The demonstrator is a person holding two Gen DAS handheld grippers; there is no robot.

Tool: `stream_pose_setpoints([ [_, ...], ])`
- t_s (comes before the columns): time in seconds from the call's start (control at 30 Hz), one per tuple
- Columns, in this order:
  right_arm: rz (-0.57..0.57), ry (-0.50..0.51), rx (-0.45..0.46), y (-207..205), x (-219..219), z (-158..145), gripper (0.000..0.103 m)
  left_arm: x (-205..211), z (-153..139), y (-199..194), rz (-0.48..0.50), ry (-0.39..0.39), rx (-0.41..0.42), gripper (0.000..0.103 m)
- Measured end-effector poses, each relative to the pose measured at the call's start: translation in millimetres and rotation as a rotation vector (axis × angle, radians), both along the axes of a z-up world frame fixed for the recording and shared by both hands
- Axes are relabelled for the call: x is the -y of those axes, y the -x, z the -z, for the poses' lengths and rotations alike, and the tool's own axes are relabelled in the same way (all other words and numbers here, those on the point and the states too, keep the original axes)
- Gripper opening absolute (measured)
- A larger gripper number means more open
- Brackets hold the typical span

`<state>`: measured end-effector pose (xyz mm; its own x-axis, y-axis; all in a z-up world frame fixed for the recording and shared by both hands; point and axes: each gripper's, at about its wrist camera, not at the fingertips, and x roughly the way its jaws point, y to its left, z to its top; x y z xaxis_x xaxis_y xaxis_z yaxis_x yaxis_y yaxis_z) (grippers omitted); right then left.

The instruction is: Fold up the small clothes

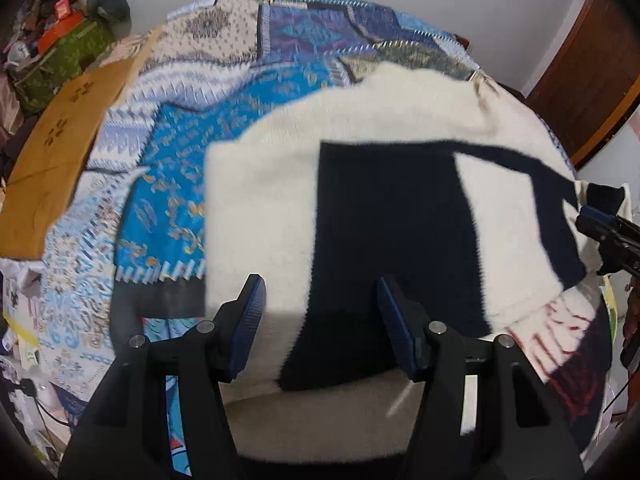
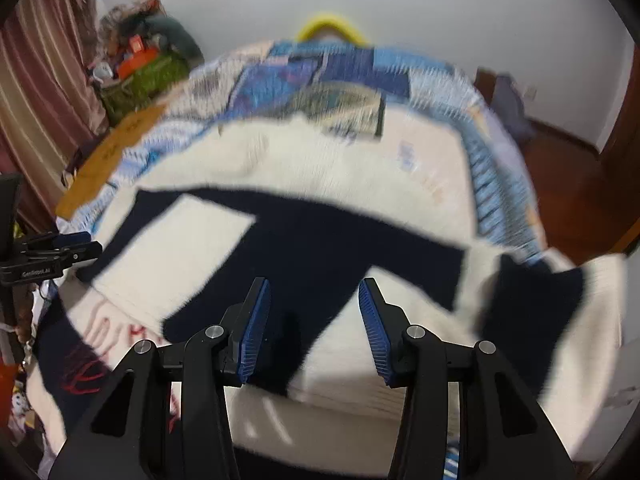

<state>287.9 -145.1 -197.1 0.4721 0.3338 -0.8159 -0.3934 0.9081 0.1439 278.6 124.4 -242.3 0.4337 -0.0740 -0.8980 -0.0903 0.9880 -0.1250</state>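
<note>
A cream-and-navy sweater (image 1: pixel 360 220) was spread flat at the bed's (image 1: pixel 168 152) near edge, ready for folding, with left gripper (image 1: pixel 320 320) and right gripper (image 2: pixel 314 328) held wide open, empty, above it.

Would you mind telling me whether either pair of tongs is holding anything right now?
Nothing is held: the left tongs and right tongs are both open above the sweater.

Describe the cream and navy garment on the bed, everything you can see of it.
The cream garment looks like fuzzy knit with broad navy bands across its top face. It lies spread mostly flat on the patchwork bedspread, its near edge hanging over the bedside and one end rumpled. Both the left gripper and the right gripper are open above it, gripping nothing.
</note>
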Motion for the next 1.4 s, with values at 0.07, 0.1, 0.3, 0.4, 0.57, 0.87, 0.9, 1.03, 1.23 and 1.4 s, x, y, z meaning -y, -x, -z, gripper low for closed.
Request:
stream_pose_setpoints([
  [0.07,0.018,0.020,-0.020,-4,-1,14,0.042,-5,2,1,-0.016,0.024,0.006,0.061],
  [0.1,0.029,0.020,-0.029,-5,3,19,0.042,-7,3,1,-0.021,0.025,0.007,0.063],
  [0.3,0.134,0.049,-0.039,-7,49,30,0.042,-10,9,4,-0.033,-0.011,0.022,0.070],
  [0.4,0.181,0.091,-0.029,-9,66,28,0.042,-10,10,4,-0.043,-0.024,0.026,0.072],
  [0.57,0.208,0.063,-0.040,-3,89,18,0.042,-6,6,5,-0.041,-0.057,0.027,0.072],
  [0.87,0.212,-0.067,0.111,44,114,-43,0.059,18,-42,6,0.003,-0.090,0.097,0.071],
  [0.9,0.224,-0.073,0.132,49,120,-50,0.060,24,-50,5,0.010,-0.093,0.111,0.071],
  [1.03,0.304,-0.048,0.213,59,152,-67,0.069,48,-69,0,0.045,-0.092,0.151,0.071],
  [1.23,0.487,-0.016,0.193,53,218,-49,0.078,85,-67,-14,0.098,-0.078,0.138,0.071],
  [1.4,0.563,-0.102,0.056,34,250,0,0.078,109,-39,-30,0.115,-0.081,0.056,0.071],
])
